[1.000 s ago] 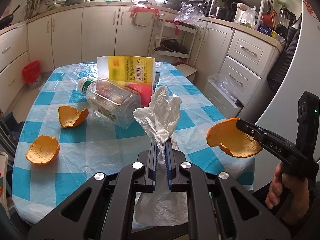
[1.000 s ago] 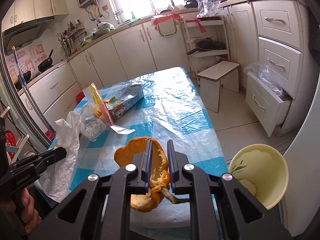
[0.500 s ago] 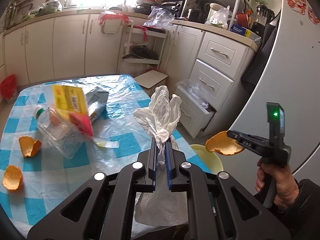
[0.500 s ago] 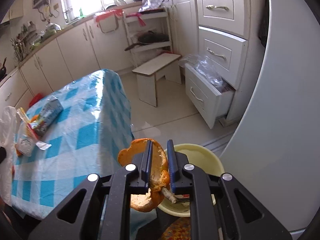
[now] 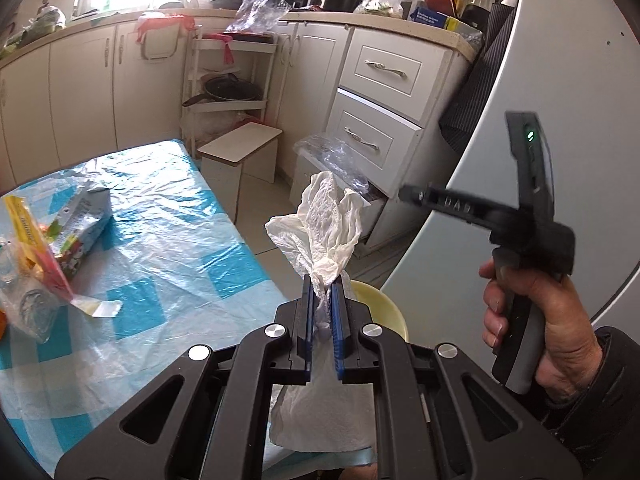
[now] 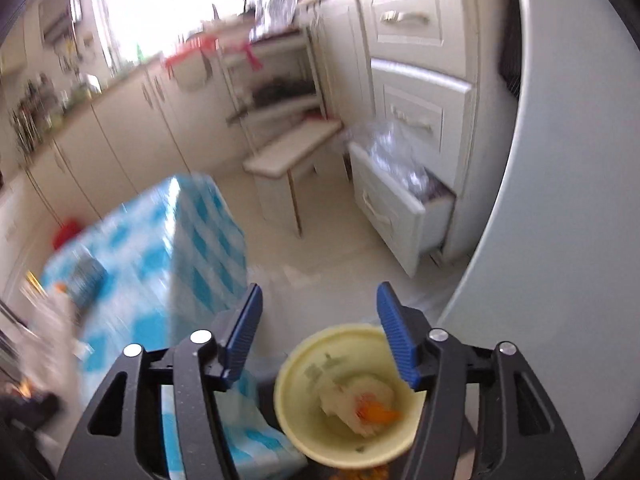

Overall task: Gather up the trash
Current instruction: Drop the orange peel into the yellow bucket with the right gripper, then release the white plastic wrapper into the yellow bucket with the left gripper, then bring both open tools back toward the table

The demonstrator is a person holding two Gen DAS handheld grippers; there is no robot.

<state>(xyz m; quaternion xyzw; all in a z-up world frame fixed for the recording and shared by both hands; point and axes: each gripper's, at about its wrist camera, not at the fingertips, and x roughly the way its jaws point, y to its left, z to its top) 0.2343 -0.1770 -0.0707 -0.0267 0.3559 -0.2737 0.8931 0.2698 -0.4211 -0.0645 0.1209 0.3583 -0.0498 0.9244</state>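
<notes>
My left gripper is shut on a crumpled white paper towel and holds it over the table's right end, just above the yellow trash bin. My right gripper is open and empty, right above the yellow bin. The orange peel lies inside the bin on white trash. In the left wrist view the right gripper is to the right, held in a hand. A milk carton, a yellow packet and a clear plastic bottle lie on the blue checked table.
A white fridge stands right of the bin. An open drawer with a clear plastic bag and a small white stool stand on the floor beyond. White kitchen cabinets line the back wall.
My right gripper has opened and the orange peel has dropped into the yellow bin. Both grippers have swung right, away from the table's middle; the paper towel stays clamped.
</notes>
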